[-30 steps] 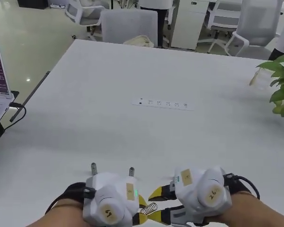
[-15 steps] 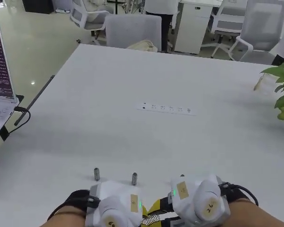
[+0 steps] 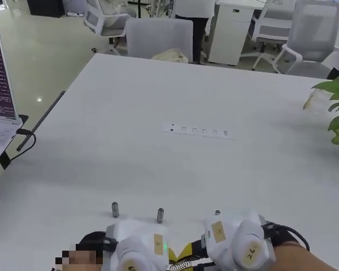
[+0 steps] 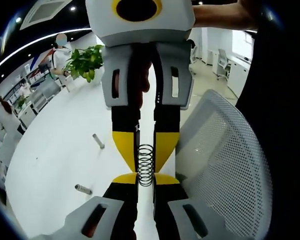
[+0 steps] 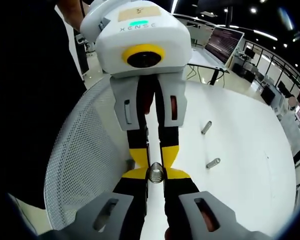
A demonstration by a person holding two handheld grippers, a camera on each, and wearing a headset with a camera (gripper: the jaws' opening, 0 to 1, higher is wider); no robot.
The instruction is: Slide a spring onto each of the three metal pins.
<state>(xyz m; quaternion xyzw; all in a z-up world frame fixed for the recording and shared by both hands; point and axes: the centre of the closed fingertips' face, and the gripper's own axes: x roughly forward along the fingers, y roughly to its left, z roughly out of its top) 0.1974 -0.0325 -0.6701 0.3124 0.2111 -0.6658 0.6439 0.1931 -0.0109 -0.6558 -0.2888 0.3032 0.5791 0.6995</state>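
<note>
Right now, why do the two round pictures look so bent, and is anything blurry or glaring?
Left gripper view: fisheye lens curves the table edge; the spring is sharp. Right gripper view: same bending, bright ceiling lights overhead. Head view: lines straight, light soft and even, a glint on the floor.

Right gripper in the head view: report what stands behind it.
Behind the right gripper, the top of one metal pin shows above it; the pin's lower part and base are covered.
</note>
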